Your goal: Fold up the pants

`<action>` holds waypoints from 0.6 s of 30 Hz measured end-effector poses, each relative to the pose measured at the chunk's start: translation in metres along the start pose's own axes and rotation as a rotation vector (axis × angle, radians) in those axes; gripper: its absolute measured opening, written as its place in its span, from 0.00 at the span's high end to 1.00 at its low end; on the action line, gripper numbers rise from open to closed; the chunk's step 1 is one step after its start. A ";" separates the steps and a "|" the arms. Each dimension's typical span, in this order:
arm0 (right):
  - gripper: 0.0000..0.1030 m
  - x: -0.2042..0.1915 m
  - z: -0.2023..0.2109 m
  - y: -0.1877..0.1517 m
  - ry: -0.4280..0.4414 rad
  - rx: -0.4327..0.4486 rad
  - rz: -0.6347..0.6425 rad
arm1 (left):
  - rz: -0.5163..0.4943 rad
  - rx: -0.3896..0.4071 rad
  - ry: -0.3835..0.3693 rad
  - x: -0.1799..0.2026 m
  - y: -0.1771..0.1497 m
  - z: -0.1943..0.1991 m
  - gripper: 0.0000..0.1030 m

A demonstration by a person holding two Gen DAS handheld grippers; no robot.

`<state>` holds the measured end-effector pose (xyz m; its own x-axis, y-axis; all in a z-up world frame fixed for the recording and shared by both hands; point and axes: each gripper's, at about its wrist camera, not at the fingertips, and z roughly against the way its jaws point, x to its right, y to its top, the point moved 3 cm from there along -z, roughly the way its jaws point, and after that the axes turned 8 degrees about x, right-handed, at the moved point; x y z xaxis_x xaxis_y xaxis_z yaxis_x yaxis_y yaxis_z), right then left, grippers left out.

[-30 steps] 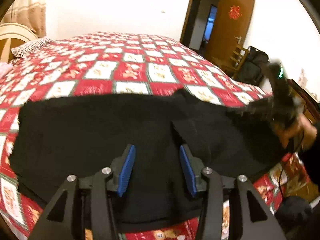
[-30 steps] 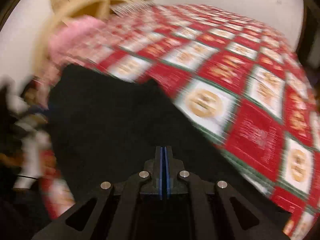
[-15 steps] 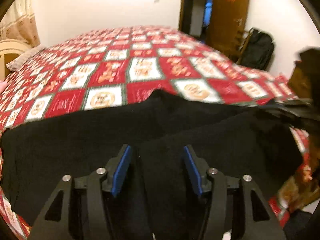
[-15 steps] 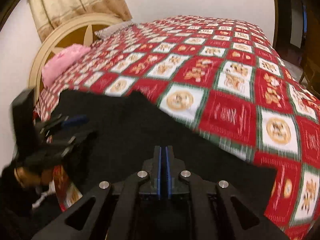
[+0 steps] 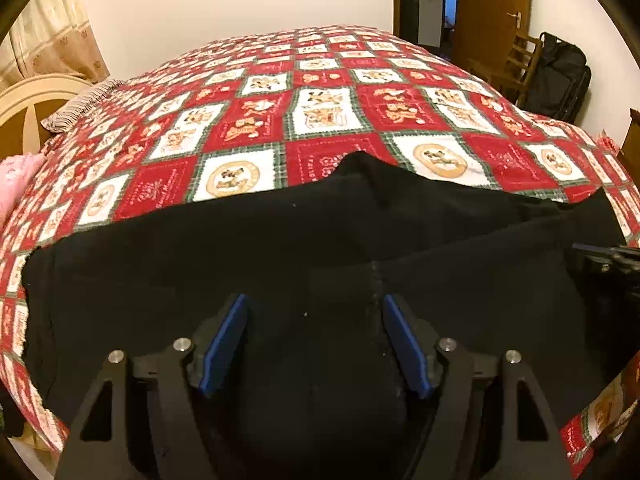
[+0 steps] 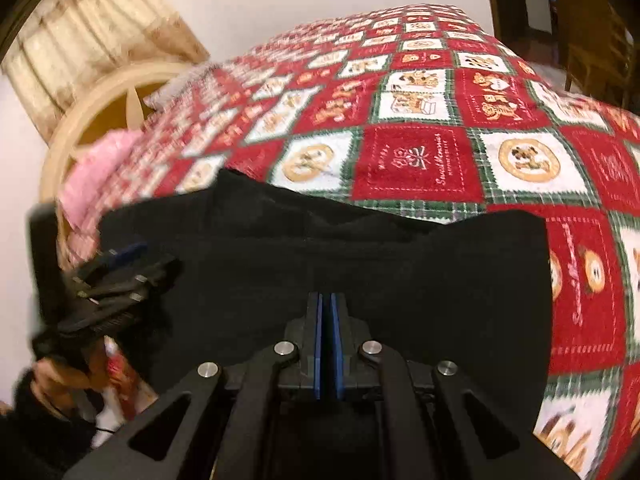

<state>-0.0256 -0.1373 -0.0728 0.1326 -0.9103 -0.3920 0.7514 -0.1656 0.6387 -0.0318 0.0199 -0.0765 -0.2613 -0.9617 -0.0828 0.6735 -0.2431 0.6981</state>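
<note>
One pair of black pants (image 5: pixel 280 264), two grippers, one bed. Pants lie flat across the near edge of the red/white checkered quilt (image 5: pixel 328 112), spanning most of its width; a small peak of fabric pokes up at the far edge mid-span, and a fold line runs diagonally across the right part.

Left gripper (image 5: pixel 316 340): blue pads spread wide, nothing between them, hovering over the middle of the pants, pointing across the bed. In the right wrist view it (image 6: pixel 116 276) sits at the left end of the pants, hand (image 6: pixel 60 376) visible below it.

Right gripper (image 6: pixel 327 344): pads nearly pressed together, only a thin dark slit between; cannot tell whether cloth is pinched in there. It sits low over the pants near the bed edge. Only its tip (image 5: pixel 604 254) shows at the right border of the left wrist view.

Around: one cream round headboard (image 6: pixel 116 116), pink cloth (image 6: pixel 100 168) at the pillow end, curtain (image 6: pixel 92 28), wooden door (image 5: pixel 492 12), wooden chair (image 5: pixel 520 64), black bag (image 5: pixel 560 76) against the wall.
</note>
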 end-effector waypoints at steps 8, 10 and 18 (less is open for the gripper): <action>0.25 -0.028 0.028 0.004 0.045 0.150 -0.035 | 0.049 0.003 0.038 -0.014 0.002 0.008 0.23; 0.25 -0.045 0.027 0.004 0.013 0.160 0.025 | 0.064 0.014 0.077 -0.024 0.001 0.015 0.21; 0.25 -0.093 -0.003 0.003 -0.077 0.108 0.134 | 0.163 0.045 0.254 -0.077 -0.006 0.036 0.10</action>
<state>-0.0343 -0.0525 -0.0366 0.1738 -0.9528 -0.2488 0.6561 -0.0764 0.7508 -0.0411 0.1001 -0.0485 0.0327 -0.9899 -0.1378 0.6593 -0.0822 0.7473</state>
